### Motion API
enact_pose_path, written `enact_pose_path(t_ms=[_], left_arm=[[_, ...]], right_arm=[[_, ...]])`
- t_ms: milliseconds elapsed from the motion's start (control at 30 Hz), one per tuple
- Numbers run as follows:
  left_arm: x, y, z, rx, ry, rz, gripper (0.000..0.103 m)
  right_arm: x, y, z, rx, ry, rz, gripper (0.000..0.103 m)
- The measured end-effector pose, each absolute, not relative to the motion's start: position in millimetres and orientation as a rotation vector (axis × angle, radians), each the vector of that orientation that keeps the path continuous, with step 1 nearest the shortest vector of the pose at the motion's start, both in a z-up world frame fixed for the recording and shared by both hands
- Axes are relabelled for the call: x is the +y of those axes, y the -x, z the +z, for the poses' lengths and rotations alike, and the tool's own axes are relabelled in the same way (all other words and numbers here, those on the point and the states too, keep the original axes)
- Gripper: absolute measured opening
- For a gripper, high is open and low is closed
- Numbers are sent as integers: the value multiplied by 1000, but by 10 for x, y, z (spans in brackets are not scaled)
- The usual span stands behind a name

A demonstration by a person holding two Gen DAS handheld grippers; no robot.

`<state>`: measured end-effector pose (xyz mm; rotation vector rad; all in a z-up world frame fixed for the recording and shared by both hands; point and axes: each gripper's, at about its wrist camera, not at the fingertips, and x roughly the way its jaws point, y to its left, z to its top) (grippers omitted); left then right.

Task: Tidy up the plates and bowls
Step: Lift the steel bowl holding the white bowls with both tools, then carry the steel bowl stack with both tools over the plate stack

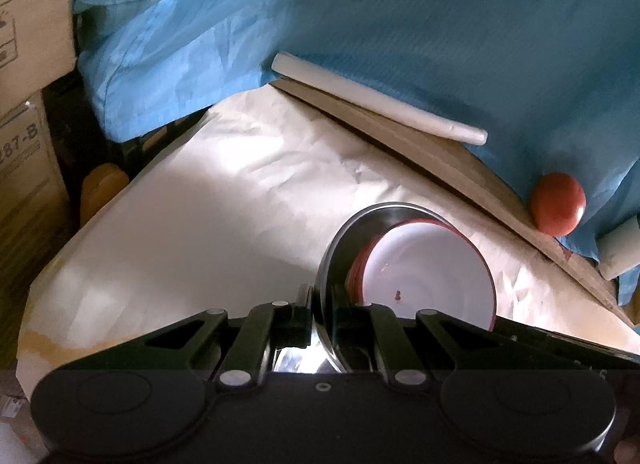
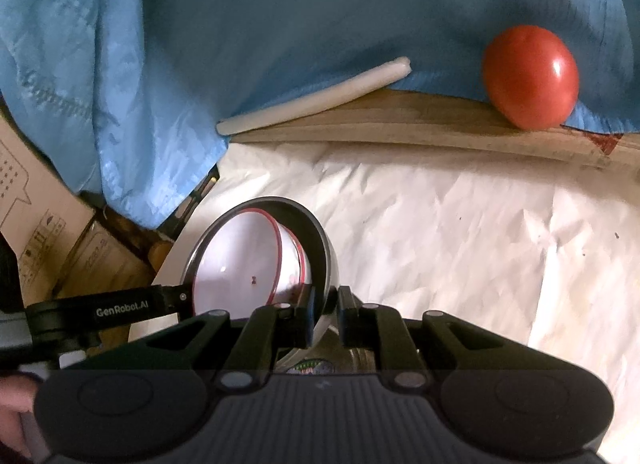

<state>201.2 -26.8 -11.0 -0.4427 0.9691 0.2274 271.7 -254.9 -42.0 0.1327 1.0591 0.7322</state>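
A shiny steel bowl (image 1: 340, 240) holds a white plate with a red rim (image 1: 432, 276) tilted inside it. My left gripper (image 1: 322, 304) is shut on the steel bowl's rim, one pad on each side of the metal wall. In the right wrist view the same steel bowl (image 2: 316, 236) with the white plate (image 2: 236, 260) stands in front of the camera. My right gripper (image 2: 326, 304) is shut on the opposite side of its rim. The left gripper's black arm (image 2: 120, 308) reaches to the bowl from the left. The bowl is above the white paper-covered table (image 1: 200, 224).
A red tomato (image 2: 530, 78) rests on a wooden board (image 2: 400, 124) at the table's far edge, against blue cloth (image 2: 320, 4). A white bar (image 2: 316, 100) lies on the board. Cardboard boxes (image 1: 24, 124) stand to the left, beyond the table edge.
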Motion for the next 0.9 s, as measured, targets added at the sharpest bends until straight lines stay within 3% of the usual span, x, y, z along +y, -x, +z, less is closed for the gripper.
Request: enact_pose_path(t_ms=[900], left_arm=[[-344, -1722, -188, 1038, 450, 246, 8]], right_arm=[[-2573, -2628, -434, 1115, -71, 797, 13]])
